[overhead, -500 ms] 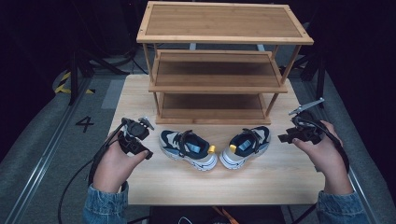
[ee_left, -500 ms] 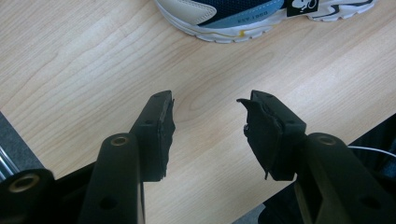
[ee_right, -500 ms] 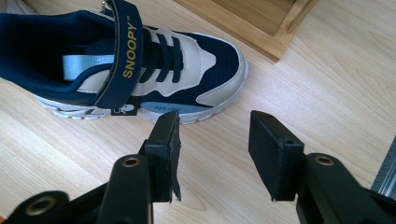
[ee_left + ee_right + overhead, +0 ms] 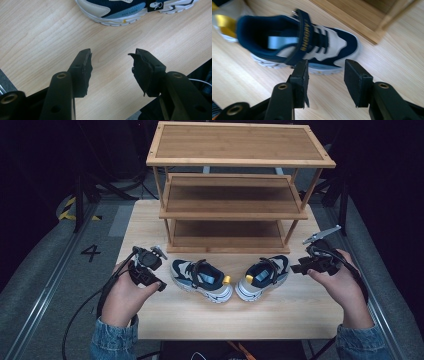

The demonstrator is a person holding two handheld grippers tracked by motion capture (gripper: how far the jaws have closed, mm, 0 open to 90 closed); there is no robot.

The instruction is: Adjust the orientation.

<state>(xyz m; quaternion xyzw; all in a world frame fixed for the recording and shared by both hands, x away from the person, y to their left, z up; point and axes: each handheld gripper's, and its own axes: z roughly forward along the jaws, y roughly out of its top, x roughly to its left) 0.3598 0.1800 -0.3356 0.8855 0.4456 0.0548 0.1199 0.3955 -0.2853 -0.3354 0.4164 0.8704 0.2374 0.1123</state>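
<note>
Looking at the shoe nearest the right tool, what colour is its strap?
Navy with gold lettering on the strap, clearest in the right gripper view.

A dim lab: floor rail (image 4: 42,285), numbered floor mark (image 4: 91,252), cables (image 4: 112,182).

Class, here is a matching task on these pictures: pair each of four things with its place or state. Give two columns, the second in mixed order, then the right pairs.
Things:
1. left shoe
2. right shoe
3. wooden rack
4. left gripper

Places or states:
A. stands at the far side of the table, all three shelves bare
B. lies nearer the right gripper, toe pointing towards it
C. jaws open over bare wood, holding nothing
D. lies nearer the person's left hand

Pairs: 1-D, 2-B, 3-A, 4-C
</note>
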